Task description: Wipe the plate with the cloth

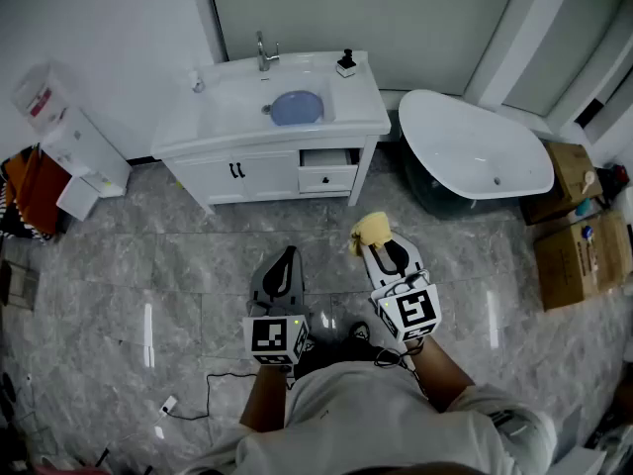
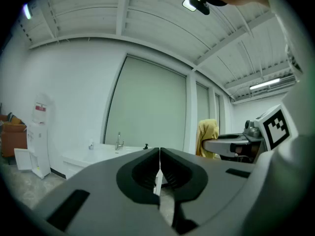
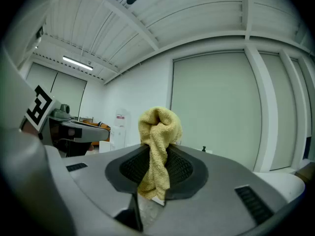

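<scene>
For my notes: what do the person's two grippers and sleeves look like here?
Both the left gripper and right gripper are light grey, tapering shells with black ribbed pads. Each carries a white cube printed with black square markers. The person wears a pale short-sleeved top.

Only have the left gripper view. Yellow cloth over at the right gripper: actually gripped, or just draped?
Observer: Gripped. The right gripper view shows the right gripper shut on the cloth, with a bunch sticking up above it.
Operator: Where's the plate?
Observer: Head view: a blue plate lies in the sink, under the tap.
Operator: Anything on the floor near the person?
Observer: A black cable trails across the tiles on the person's left.
</scene>
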{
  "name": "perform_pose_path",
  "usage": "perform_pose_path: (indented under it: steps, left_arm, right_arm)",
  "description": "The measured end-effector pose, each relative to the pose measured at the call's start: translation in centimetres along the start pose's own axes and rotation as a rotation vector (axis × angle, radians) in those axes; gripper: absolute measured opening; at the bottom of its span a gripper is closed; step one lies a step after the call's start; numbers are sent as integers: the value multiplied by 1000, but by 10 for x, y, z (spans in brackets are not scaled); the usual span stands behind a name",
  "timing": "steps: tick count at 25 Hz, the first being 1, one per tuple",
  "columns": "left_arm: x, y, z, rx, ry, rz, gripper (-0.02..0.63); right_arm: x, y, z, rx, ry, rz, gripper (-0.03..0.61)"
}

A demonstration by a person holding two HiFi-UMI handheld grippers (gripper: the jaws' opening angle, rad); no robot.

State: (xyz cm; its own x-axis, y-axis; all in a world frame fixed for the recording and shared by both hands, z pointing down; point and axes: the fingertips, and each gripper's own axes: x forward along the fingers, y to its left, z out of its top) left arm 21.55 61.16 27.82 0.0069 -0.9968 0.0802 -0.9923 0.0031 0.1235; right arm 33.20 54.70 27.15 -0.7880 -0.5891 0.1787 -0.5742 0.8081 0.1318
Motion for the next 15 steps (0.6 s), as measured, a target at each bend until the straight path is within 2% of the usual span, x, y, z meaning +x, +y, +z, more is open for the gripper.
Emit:
perform_pose_path:
  steps: [4,9,15]
  left_arm:
    - [-1,19,1,33,-1,-30,21]
    - [-10,29,0,48,5,-38,21]
    - [-11,35,-4,83,32,-78,23]
  right_arm:
    - [16,25,3,1,-12,-19,86]
    - [31,50,8,-16,-15,36,86]
    - [46,52,22,-4,-64,40,86]
